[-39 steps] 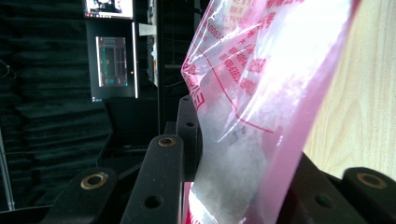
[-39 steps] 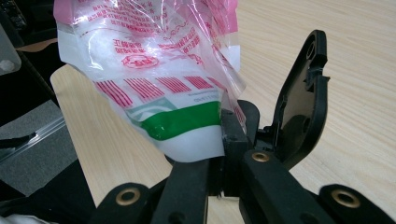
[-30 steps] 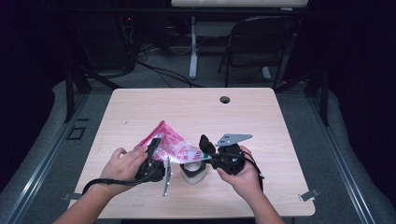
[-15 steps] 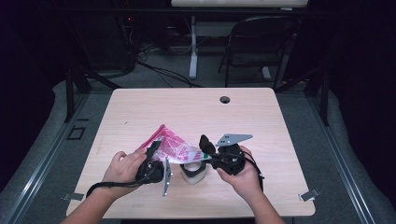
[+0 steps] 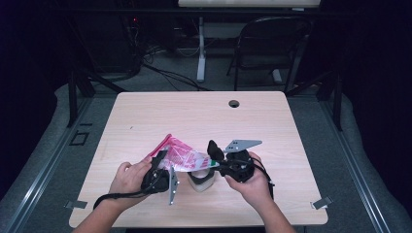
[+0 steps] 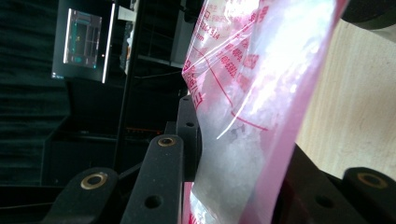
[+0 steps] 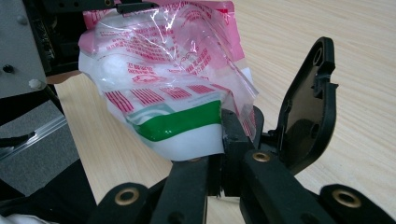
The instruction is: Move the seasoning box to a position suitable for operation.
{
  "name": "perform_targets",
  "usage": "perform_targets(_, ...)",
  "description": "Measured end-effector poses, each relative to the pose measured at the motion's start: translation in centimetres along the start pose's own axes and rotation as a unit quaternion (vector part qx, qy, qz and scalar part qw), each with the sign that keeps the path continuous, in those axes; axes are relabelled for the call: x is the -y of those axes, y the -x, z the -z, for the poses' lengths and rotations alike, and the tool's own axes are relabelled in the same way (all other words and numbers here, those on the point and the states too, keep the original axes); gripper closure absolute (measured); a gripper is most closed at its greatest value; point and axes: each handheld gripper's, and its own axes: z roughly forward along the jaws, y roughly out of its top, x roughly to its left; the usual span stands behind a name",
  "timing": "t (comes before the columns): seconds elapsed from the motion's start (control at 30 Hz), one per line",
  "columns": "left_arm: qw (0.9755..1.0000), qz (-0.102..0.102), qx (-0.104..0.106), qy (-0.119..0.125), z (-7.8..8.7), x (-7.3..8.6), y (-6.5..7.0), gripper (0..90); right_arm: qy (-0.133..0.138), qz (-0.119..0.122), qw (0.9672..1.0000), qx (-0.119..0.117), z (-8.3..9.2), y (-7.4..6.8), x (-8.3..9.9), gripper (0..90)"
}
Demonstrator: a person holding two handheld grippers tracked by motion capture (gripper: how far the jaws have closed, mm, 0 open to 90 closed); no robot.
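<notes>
A clear plastic zip bag (image 5: pixel 182 158) with pink print and a green stripe hangs stretched between my two grippers above the table's near half. My left gripper (image 5: pixel 163 159) is shut on its pink end; in the left gripper view the bag (image 6: pixel 252 93) rises between the jaws of my left gripper (image 6: pixel 233 154). My right gripper (image 5: pixel 214 162) pinches the stripe end. In the right gripper view the jaws of my right gripper (image 7: pixel 236 126) are shut on the bag (image 7: pixel 173 70) at its edge beside the green stripe (image 7: pixel 180 121). White contents show inside the bag.
A white object with a dark band (image 5: pixel 201 178) sits on the wooden table (image 5: pixel 194 116) under the bag. A cable hole (image 5: pixel 234 103) lies near the far edge. A chair (image 5: pixel 272 48) and cables stand beyond the table. A black paddle-shaped part (image 7: pixel 308 102) stands beside my right jaws.
The left hand has shifted slightly and the bag's pink corner sits a little lower. The right gripper has kept still, and both grips hold.
</notes>
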Motion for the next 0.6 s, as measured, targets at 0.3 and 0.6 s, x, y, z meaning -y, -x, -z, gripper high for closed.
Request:
perform_targets(0.3, 0.9995, 0.032, 0.003, -0.004, 0.0, 0.3, 0.9, 76.8, 0.0, 0.0, 1.0, -0.001, -0.1, -0.1, 0.0, 90.0)
perform_targets(0.6, 0.9979, 0.064, 0.01, -0.001, 0.0, 0.8, 1.4, 76.6, -0.002, 0.005, 1.0, -0.002, -0.2, -0.2, 0.0, 89.9)
